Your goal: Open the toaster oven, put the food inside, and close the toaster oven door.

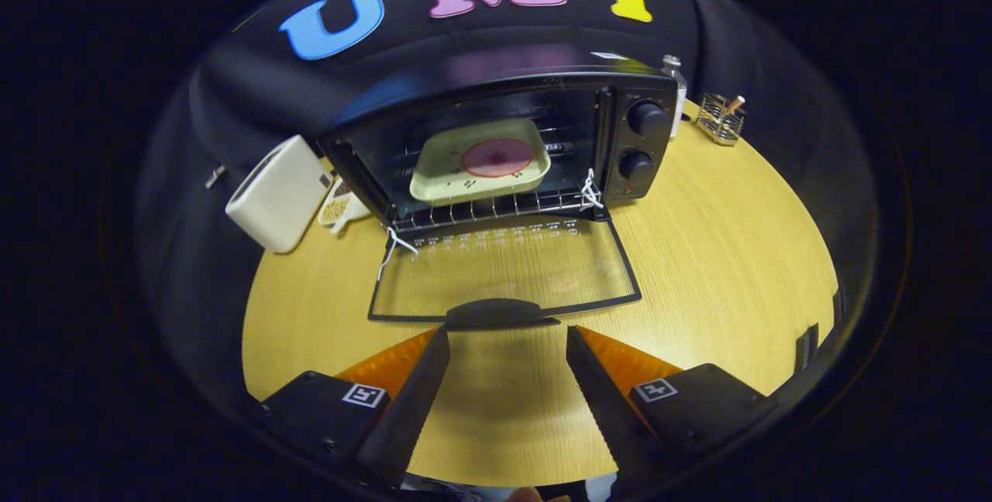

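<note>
your gripper (508,335) hung with fingers apart, empty, just short of the door handle (496,313). toaster oven (620,138) door (504,269) lay open flat; food tray (480,161) sat inside on the rack.

Gripper (508,339) fingers spread, empty — toaster oven (504,146) door (504,273) down, tray (480,161) inside

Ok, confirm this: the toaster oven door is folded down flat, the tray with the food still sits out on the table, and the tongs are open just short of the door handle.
Wrong on one count: the tray with the food is already inside the toaster oven, on its rack, as the gripper view shows. The door is folded down flat, and the tongs are open just short of the door handle.
</note>
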The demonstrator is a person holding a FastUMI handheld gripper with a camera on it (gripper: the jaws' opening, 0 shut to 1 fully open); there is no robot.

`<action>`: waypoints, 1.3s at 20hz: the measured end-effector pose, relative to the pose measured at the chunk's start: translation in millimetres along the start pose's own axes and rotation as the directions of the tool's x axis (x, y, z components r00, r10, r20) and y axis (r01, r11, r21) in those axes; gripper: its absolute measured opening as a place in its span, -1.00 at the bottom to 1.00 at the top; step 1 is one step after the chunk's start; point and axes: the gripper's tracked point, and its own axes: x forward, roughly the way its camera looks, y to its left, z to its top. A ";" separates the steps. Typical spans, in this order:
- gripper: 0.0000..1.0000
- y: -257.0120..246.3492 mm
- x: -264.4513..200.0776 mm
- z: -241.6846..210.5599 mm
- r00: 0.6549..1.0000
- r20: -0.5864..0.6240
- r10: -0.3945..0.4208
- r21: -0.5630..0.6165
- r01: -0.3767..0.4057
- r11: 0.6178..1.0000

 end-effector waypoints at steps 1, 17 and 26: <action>0.99 0.9 1.3 -7.8 1.000 -0.019 -0.009 -0.023 0.009 1.000; 0.99 0.9 59.6 -32.0 0.991 -0.098 -0.088 -0.032 0.085 0.996; 0.99 -2.7 34.4 -0.3 0.999 -0.003 -0.045 -0.042 0.045 0.998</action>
